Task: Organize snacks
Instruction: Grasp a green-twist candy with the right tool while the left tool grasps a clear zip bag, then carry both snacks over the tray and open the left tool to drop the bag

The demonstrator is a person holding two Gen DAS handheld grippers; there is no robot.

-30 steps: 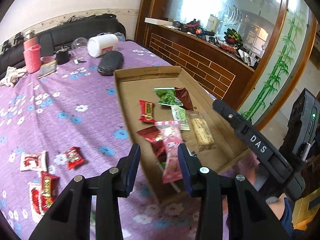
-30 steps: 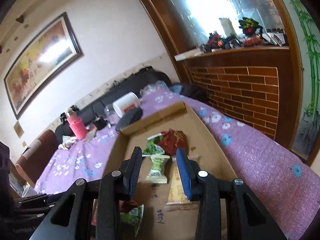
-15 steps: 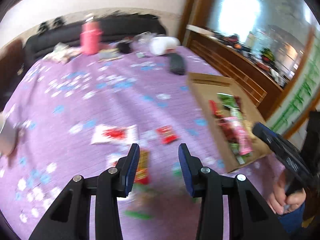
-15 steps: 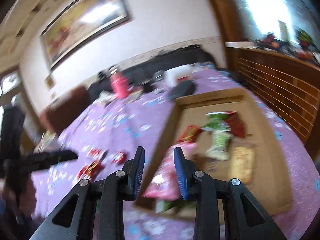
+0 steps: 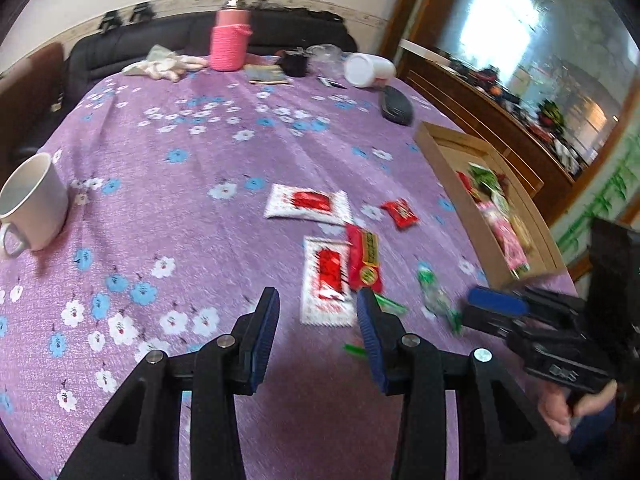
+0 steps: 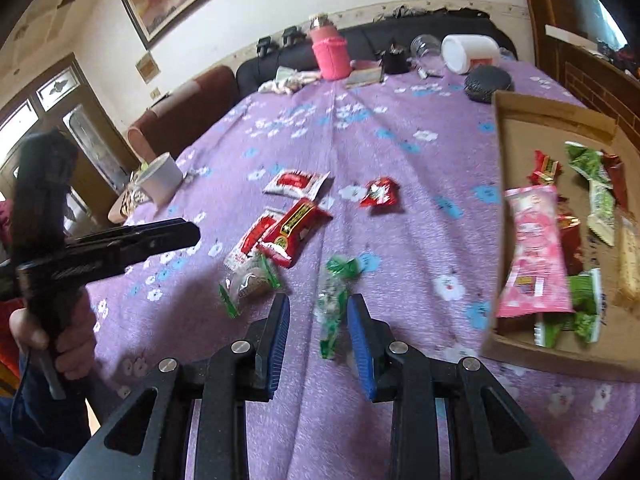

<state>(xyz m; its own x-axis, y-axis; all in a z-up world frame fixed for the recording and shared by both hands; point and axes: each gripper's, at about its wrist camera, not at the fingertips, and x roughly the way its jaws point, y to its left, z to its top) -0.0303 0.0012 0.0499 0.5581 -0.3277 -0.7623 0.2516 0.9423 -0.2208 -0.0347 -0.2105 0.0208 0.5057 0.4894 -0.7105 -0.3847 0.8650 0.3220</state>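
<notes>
A green-wrapped candy (image 6: 334, 300) lies on the purple cloth (image 6: 400, 152), between the spread jaws of the right gripper (image 6: 318, 334), untouched. At two o'clock sits the cardboard tray (image 6: 520, 116) of snacks. The left gripper (image 5: 316, 340), at nine o'clock, also spread, holds nothing.

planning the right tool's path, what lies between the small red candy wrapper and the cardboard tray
Right wrist view: only bare purple flowered tablecloth lies between the small red candy wrapper and the cardboard tray.
</notes>
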